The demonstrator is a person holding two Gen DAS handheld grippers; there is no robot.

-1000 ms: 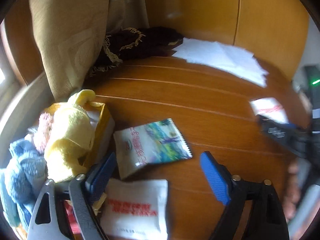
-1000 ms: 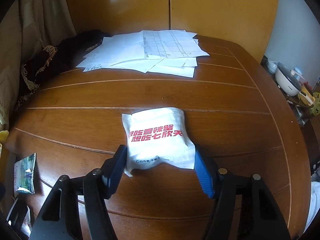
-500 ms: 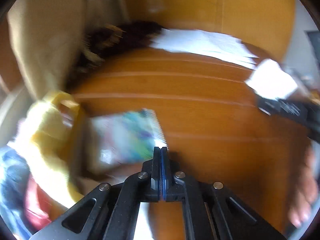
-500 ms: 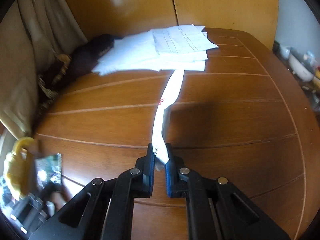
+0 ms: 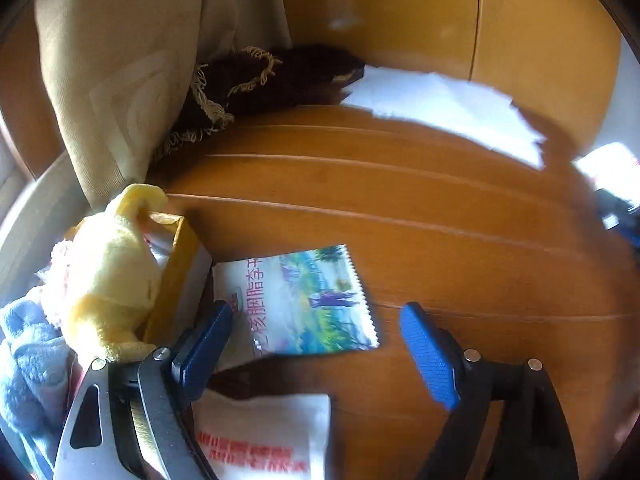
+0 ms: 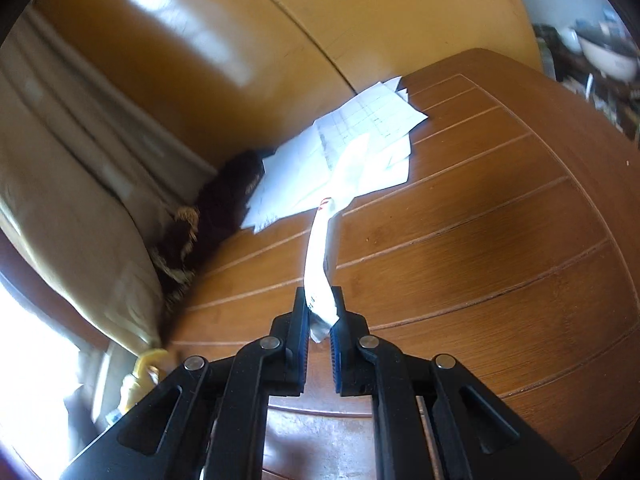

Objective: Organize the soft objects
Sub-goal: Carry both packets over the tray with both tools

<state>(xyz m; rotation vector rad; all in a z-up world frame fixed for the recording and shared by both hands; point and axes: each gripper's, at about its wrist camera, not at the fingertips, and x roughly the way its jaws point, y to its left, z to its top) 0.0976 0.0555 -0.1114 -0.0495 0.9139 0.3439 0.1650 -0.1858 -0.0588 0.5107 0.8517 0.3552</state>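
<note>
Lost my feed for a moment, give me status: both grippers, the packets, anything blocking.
Left gripper jaws opening, nothing gripped, over landscape packet. Right gripper shut on white packet, clear of table. Loose papers beyond; nothing blocking.

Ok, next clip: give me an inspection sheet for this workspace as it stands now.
Surface: wooden table, grooved planks.
Job's things: white packet gripped edge-on; scenic packet and red-printed white packet lying flat; yellow cloth and blue cloth in a yellow box.
Clutter: loose papers, dark fringed fabric.
Grippers: left gripper opening, nothing held; right gripper shut on white packet.
Cables: nothing seen.
Surroundings: beige curtain, wooden panels.
</note>
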